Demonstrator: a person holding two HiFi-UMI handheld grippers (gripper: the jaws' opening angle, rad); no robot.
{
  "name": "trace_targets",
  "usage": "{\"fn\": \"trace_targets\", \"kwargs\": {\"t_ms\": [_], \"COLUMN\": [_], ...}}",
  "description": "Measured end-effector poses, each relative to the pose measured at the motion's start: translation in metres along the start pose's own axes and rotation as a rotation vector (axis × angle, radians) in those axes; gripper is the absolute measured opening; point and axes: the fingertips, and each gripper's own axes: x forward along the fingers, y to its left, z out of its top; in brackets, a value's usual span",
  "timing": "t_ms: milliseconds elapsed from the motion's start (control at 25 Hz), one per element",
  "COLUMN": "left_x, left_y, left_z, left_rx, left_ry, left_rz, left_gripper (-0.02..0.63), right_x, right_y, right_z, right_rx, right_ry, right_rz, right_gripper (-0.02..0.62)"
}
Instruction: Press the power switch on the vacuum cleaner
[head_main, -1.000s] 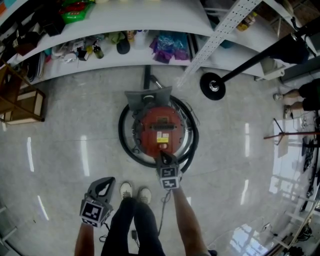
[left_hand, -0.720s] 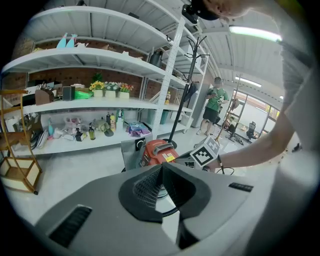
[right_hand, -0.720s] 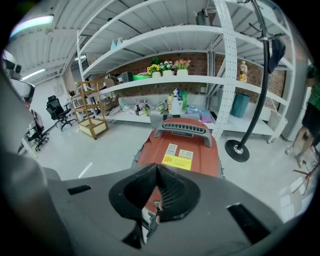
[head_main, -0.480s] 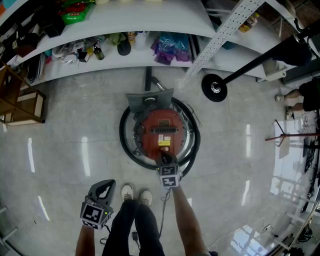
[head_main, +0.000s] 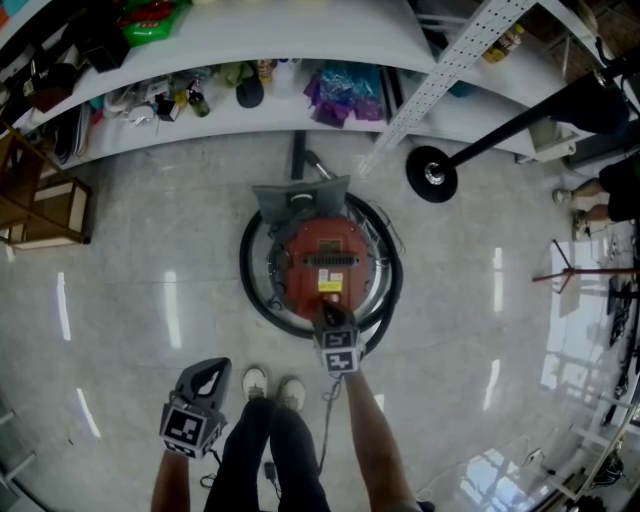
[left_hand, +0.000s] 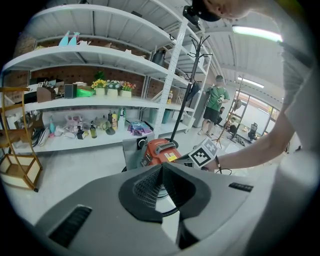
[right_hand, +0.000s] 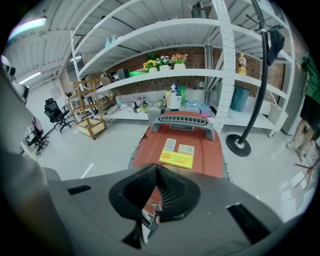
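Head view: red vacuum cleaner (head_main: 322, 258) sits on the floor (head_main: 130, 300) at frame centre, black hose (head_main: 250, 290) coiled round its base. Shelf (head_main: 250, 110) of small goods at 12 o'clock, coat-stand base (head_main: 432, 173) at 2 o'clock of the vacuum

Right hand-held gripper (head_main: 333, 318) at the vacuum's 6 o'clock edge, pointing toward 12. Its own view: jaws closed together, nothing gripped, tip over the near end of the red housing, just short of the yellow label (right_hand: 176, 159). Contact not certain; the switch itself not made out

Left hand-held gripper (head_main: 207, 375) at 7 o'clock, well apart from the vacuum, beside the person's shoes (head_main: 270, 385); jaws closed together, empty
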Motion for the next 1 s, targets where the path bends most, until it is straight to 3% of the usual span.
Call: {"fn": "trace_targets", "kwargs": {"t_ms": [1000], "left_x": [0.0081], "left_y": [-0.0058], "left_z": [-0.0079], "left_rx": [-0.014], "left_ry": [0.002], "left_rz": [-0.01], "left_gripper": [0.008], "right_x": [0.0066], "right_y": [-0.0008], "right_z": [-0.0062], "right_rx": [0.05], "right_ry": [0.025], "right_rz": [0.021], "right_gripper": [0.014]}}
